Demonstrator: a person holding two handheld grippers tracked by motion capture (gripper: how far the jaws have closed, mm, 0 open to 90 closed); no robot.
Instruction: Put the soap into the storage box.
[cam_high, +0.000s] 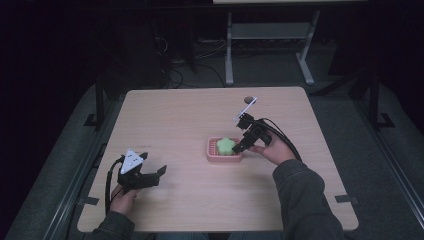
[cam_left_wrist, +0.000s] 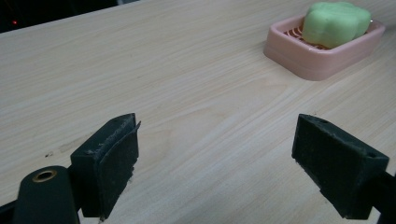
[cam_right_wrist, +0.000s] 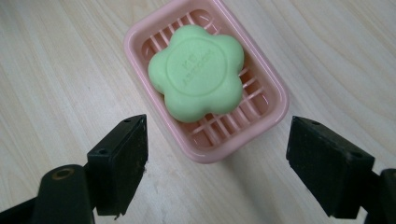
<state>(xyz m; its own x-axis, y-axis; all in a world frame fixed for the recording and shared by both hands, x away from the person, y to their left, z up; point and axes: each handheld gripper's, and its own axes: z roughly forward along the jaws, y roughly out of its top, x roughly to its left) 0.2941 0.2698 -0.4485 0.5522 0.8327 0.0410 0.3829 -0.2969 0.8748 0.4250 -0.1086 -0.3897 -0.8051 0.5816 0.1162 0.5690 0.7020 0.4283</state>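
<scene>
A green flower-shaped soap (cam_high: 226, 145) (cam_right_wrist: 198, 71) (cam_left_wrist: 334, 22) lies in a pink slatted soap dish (cam_high: 212, 155) (cam_right_wrist: 268, 116) (cam_left_wrist: 322, 63) near the table's middle. My right gripper (cam_high: 241, 146) (cam_right_wrist: 217, 168) hovers just above the dish's right end, tilted down at it. Its jaws stand open, wider than the dish's near end, with nothing between them. My left gripper (cam_high: 156, 174) (cam_left_wrist: 224, 163) rests low over the table at the front left, well apart from the dish. It is open and empty, its jaws pointing toward the dish.
The light wooden table (cam_high: 180, 110) has a small round hole (cam_high: 248, 99) near its far edge. Beyond the table stands a grey metal frame (cam_high: 270, 35) on the dark floor, with cables (cam_high: 175, 70) lying about.
</scene>
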